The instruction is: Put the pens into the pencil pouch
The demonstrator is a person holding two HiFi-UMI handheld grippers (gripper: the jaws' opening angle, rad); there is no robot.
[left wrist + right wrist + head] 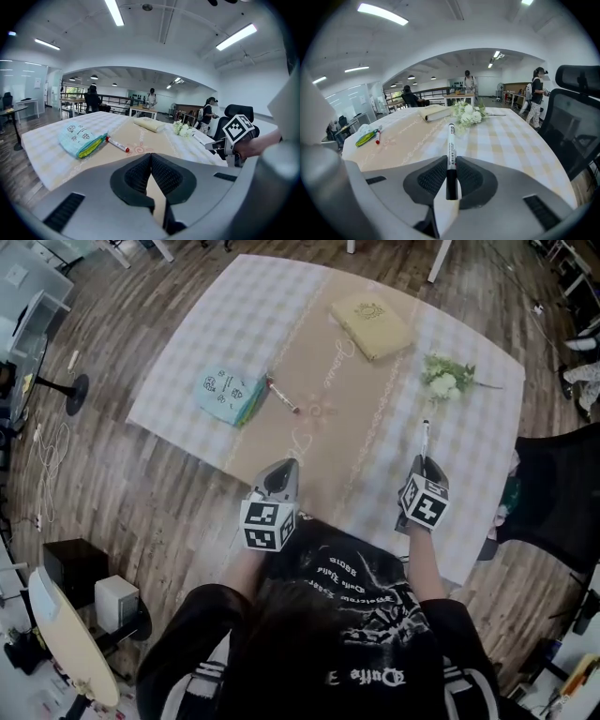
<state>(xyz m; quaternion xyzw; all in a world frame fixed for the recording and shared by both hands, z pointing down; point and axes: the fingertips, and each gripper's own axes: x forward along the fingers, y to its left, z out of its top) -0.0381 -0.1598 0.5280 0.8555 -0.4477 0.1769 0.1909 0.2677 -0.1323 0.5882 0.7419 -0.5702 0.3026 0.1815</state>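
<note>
While the fingers (pixel 432 177) of the right gripper (pixel 451 163) clamp a black-and-white pen (pixel 451 147) that juts forward over the table (pixel 506 140), the fingers (pixel 138 174) of the left gripper (pixel 151 154) are pressed together on nothing. Farther off, a red-capped pen (pixel 117 144) lies just beside the teal pencil pouch (pixel 79 138).

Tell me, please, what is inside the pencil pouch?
Only a yellow-green lining shows at the edge of the pencil pouch; its contents are covered. A red-capped pen lies beside it, outside.

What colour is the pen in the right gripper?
The pen has a white barrel with a black end at the gripper; the right gripper view shows it best.
</note>
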